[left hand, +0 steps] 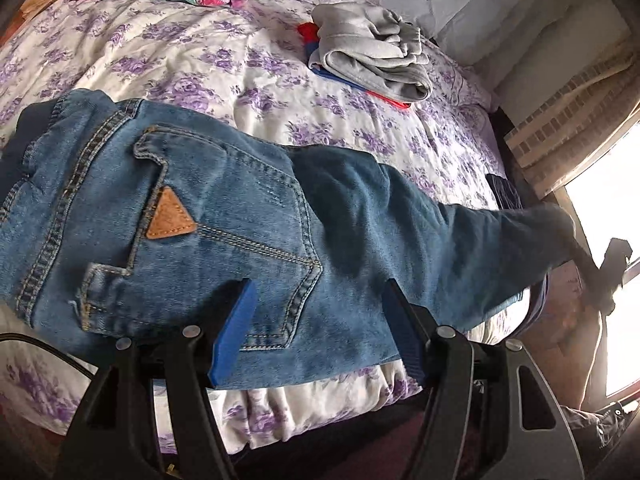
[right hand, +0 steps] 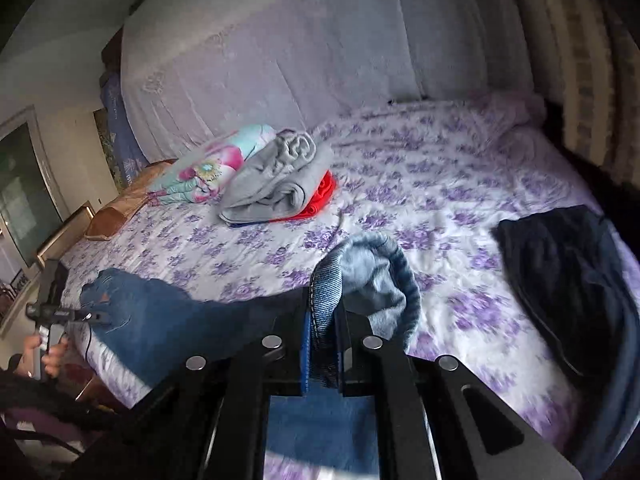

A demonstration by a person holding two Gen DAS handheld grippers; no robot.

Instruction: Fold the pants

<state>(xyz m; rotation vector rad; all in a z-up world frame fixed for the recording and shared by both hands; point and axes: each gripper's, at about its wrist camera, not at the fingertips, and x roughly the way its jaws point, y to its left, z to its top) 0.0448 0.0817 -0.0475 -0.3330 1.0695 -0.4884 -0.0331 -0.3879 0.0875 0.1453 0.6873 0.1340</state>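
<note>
Right tongs pinch blurred jeans hem.

Jeans: matt blue denim, tan leather-look patch. Bedspread: soft quilted floral cloth. Grey garment, 1 o'clock: fleecy. Left gripper: matt black plastic, blue pads.

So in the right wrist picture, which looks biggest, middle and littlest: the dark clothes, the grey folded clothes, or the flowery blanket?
1. Dark garment, but it lies nearer the camera.
2. Grey folded clothes.
3. Flowery blanket, partly hidden behind the grey pile, so these two are unsure.
</note>
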